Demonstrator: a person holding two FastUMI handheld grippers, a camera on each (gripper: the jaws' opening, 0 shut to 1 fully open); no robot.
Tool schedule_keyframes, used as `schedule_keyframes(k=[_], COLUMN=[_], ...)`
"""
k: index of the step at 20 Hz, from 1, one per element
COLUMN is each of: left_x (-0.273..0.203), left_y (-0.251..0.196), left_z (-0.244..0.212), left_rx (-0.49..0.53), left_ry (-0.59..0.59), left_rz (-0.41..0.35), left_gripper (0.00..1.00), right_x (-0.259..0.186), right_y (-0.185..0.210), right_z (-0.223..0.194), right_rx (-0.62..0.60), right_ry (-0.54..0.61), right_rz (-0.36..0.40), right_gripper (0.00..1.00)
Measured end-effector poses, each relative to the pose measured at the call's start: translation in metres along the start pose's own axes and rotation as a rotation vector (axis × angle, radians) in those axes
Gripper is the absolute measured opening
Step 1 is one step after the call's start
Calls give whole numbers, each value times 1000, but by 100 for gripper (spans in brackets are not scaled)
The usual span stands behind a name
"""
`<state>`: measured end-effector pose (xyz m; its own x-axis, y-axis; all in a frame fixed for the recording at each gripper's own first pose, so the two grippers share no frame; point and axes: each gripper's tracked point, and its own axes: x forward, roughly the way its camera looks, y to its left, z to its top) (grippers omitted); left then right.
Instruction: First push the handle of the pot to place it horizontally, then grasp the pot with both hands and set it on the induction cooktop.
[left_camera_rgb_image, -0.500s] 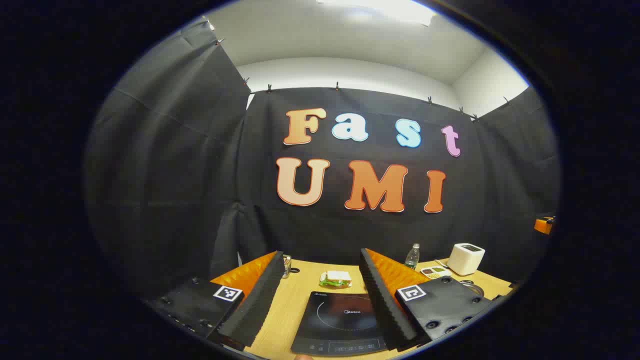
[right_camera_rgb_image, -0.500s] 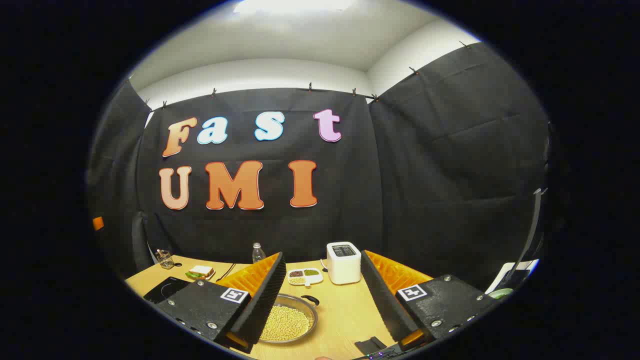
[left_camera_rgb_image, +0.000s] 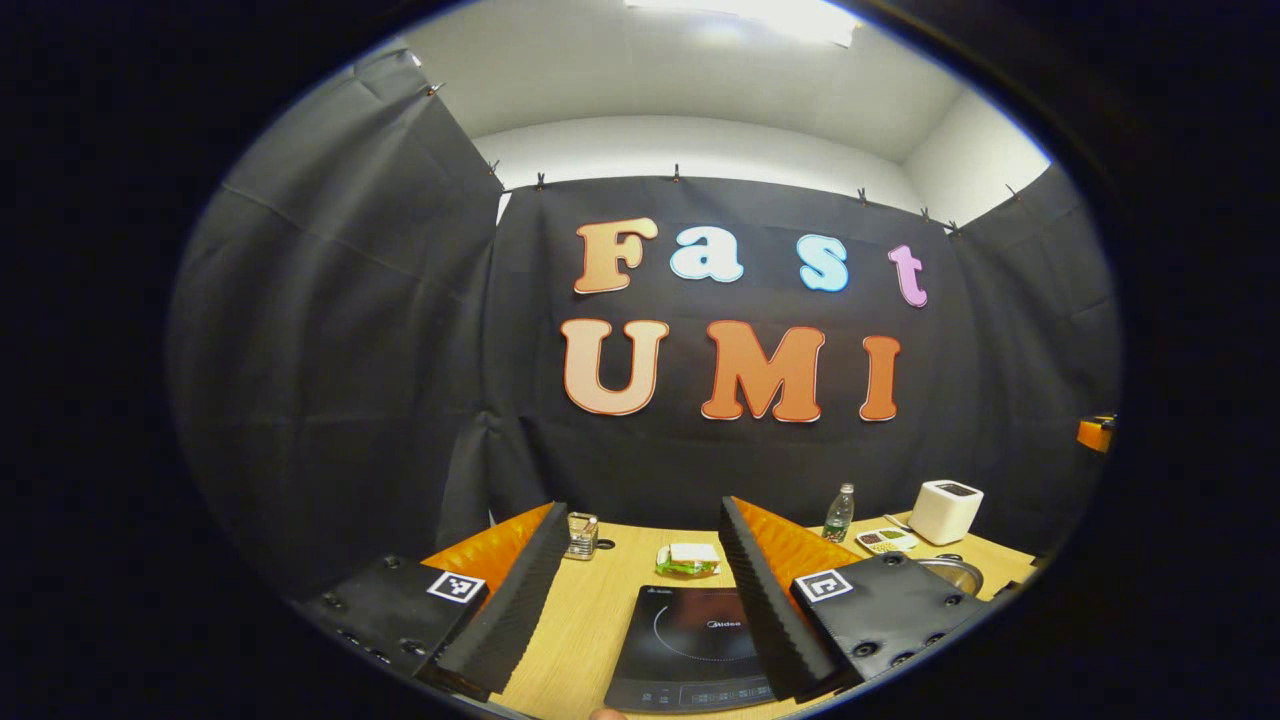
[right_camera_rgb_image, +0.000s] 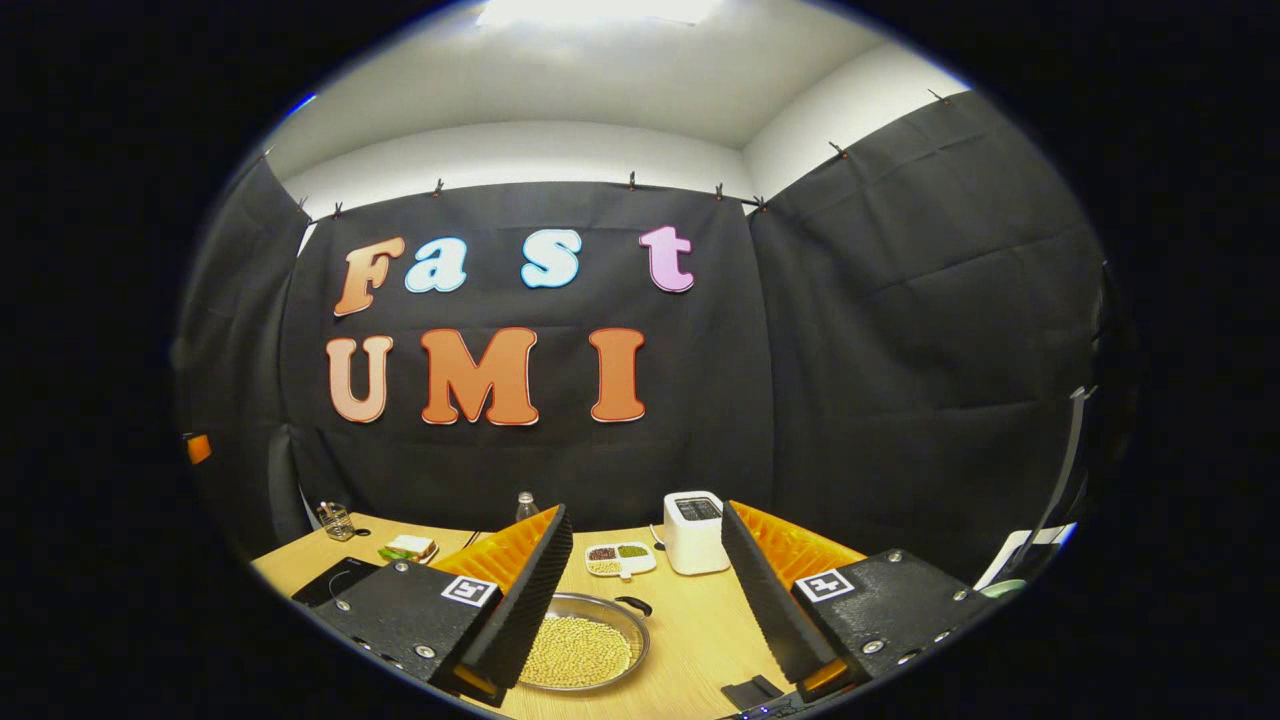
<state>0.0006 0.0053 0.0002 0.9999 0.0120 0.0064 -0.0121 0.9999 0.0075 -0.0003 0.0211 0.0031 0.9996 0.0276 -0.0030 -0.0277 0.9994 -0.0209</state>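
Note:
A shallow steel pot (right_camera_rgb_image: 585, 645) full of pale beans sits on the wooden table, its short black handle (right_camera_rgb_image: 634, 604) pointing to the far right. My right gripper (right_camera_rgb_image: 645, 585) hovers open above and in front of it, the pot partly behind its left finger. In the left gripper view the black induction cooktop (left_camera_rgb_image: 690, 650) lies flat on the table, and my left gripper (left_camera_rgb_image: 640, 580) stands open over it with nothing between the fingers. The pot's rim (left_camera_rgb_image: 955, 570) peeks out at the right of that view. The cooktop's corner (right_camera_rgb_image: 335, 578) shows at the left of the right gripper view.
A white toaster (right_camera_rgb_image: 694, 532), a divided dish of grains (right_camera_rgb_image: 618, 558), a water bottle (left_camera_rgb_image: 839, 512), a sandwich on a plate (left_camera_rgb_image: 688, 559) and a glass jar (left_camera_rgb_image: 581, 534) stand along the table's back. A small black object (right_camera_rgb_image: 752, 692) lies near the front edge.
Both views have shifted slightly: the table's things sit a little farther right in each. Both grippers remain open and nothing on the table has moved.

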Motion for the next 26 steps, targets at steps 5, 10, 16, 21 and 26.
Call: schedule_keyframes(k=[5,10,16,21,26], left_x=[-1,-2,0,-2,-3], left_y=[2,4,12,22,31], left_z=[4,4,0,3,2], left_rx=[11,14,-6,4,14], left_ry=[-16,-24,-17,-33,-44], left_rz=[11,15,32,62,94], left_gripper=[97,97,97,97,97], right_x=[4,6,5,5,-1], right_y=[11,16,33,36,42], right_z=[-10,-16,-41,-62,-90], right_rx=[4,2,0,-10,-30], right_ry=[34,49,115,167,236], right_rz=[44,51,112,126,139], right_gripper=[86,76,59,26,10])
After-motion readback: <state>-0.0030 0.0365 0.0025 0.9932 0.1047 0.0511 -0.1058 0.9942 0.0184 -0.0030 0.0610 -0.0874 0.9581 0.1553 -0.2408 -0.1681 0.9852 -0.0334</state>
